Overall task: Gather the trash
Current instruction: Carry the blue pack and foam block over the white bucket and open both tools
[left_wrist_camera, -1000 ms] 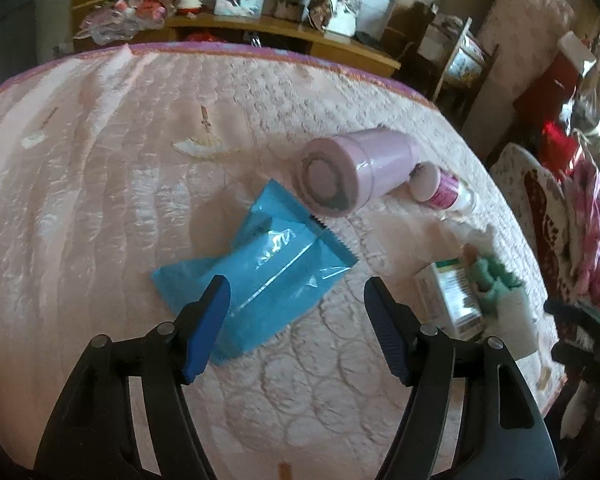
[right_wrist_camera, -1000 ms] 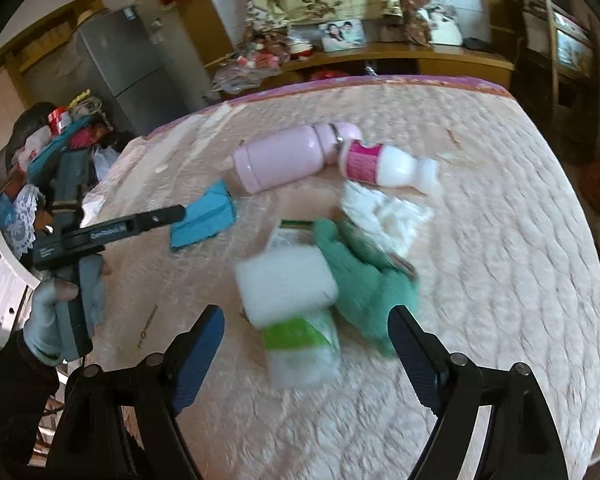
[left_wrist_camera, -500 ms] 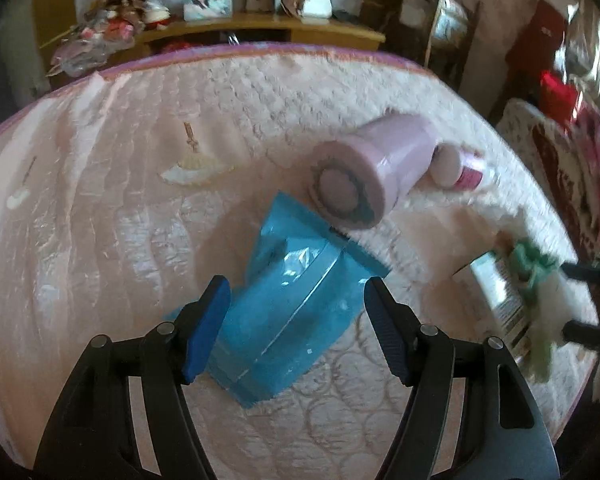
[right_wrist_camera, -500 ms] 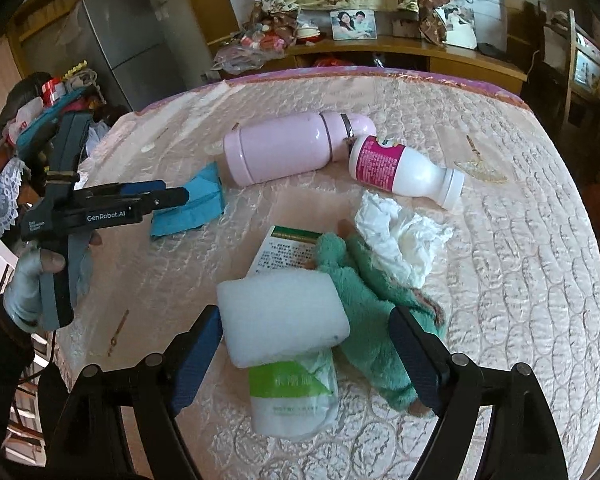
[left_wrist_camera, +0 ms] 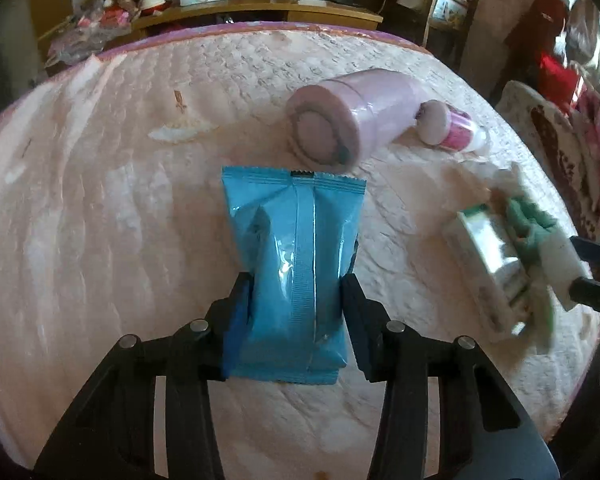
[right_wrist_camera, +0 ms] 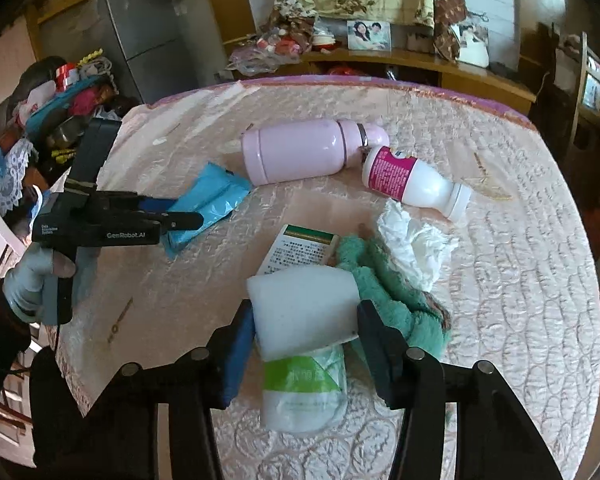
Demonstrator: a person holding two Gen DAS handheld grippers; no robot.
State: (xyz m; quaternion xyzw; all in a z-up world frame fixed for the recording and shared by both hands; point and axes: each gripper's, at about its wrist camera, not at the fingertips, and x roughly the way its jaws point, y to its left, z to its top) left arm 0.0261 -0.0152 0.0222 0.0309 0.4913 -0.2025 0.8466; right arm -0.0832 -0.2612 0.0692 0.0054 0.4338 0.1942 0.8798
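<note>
A blue plastic packet [left_wrist_camera: 296, 240] lies on the pink quilted bed [left_wrist_camera: 100, 220]. My left gripper [left_wrist_camera: 296, 304] is closing on it, and its pads pinch the packet's near half from both sides. In the right wrist view a white foam block [right_wrist_camera: 304, 304] sits on a green-and-white pouch [right_wrist_camera: 304, 384]. My right gripper [right_wrist_camera: 304, 316] is closing on the block, its pads against both sides. Beside the block lie a green cloth [right_wrist_camera: 384, 280], a crumpled white tissue [right_wrist_camera: 416, 240] and a printed card [right_wrist_camera: 300, 248].
A pink flask [right_wrist_camera: 300, 154] and a white bottle with a pink label [right_wrist_camera: 412, 180] lie on their sides further back on the bed. A gloved hand [right_wrist_camera: 28, 276] holds the left gripper at the bed's left edge. A wooden shelf [right_wrist_camera: 420, 64] with photos runs behind.
Both pairs of jaws have narrowed from wide apart. The left pads now squeeze the blue packet, which lies lengthwise between them. The right pads now touch the white foam block.
</note>
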